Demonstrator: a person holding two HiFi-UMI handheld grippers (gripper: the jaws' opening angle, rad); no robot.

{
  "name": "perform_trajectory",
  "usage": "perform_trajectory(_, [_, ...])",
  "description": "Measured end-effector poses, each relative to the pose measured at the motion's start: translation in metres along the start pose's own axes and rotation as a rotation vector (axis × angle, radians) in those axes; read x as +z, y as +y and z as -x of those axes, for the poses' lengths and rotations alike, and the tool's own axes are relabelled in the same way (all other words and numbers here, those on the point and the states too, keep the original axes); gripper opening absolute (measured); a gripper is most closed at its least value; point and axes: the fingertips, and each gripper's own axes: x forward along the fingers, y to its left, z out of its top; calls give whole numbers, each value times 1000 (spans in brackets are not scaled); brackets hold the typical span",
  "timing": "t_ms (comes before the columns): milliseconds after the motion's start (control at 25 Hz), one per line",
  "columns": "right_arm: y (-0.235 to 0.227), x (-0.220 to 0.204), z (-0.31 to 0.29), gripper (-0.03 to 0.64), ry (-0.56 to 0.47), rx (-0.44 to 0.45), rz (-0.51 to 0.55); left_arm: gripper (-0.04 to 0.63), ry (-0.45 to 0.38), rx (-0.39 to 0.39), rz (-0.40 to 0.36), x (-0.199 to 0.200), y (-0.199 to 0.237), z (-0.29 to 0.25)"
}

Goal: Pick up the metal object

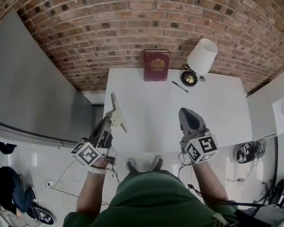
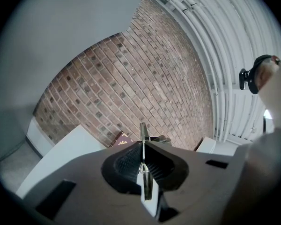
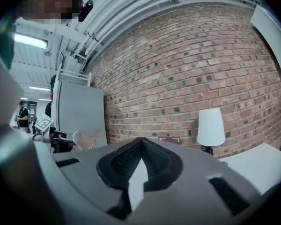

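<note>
The metal object [image 1: 117, 113] is a flat, pale piece of sheet metal held up in the air at the table's left front corner. My left gripper [image 1: 107, 122] is shut on its lower end. In the left gripper view the metal object [image 2: 143, 137] shows edge-on as a thin upright strip pinched between the dark pads [image 2: 126, 165]. From the right gripper view the same metal object [image 3: 86, 138] appears far off at the left. My right gripper [image 1: 189, 116] hovers over the table's front edge; its jaws [image 3: 141, 142] are shut with nothing in them.
The white table [image 1: 217, 112] stands against a brick wall. At its back stand a dark red book [image 1: 156, 65] and a lamp with a white shade [image 1: 201, 56], with a black pen [image 1: 180, 86] between them. A grey partition [image 1: 33, 93] runs along the left. A person [image 3: 22, 116] stands far off.
</note>
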Motion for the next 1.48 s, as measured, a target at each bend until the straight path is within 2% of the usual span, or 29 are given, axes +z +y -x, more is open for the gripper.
perform_trajectory(600, [-7,-6,-7,2,16,-12,-12,14,-6,1,9,-1,9,-8])
perform_trajectory(880, [-10,-9,-8,2,18,-14,-20,14,12,25,4,-4,10,-8])
perform_trajectory(1080, [-14,-10,-8,2,20,-22,-24,14,-6,6,9,-4,14,-13])
perform_trajectory(1480, [-12,-18,-9,2,35,-34,-26,14,10,14,29,-11,21,-9])
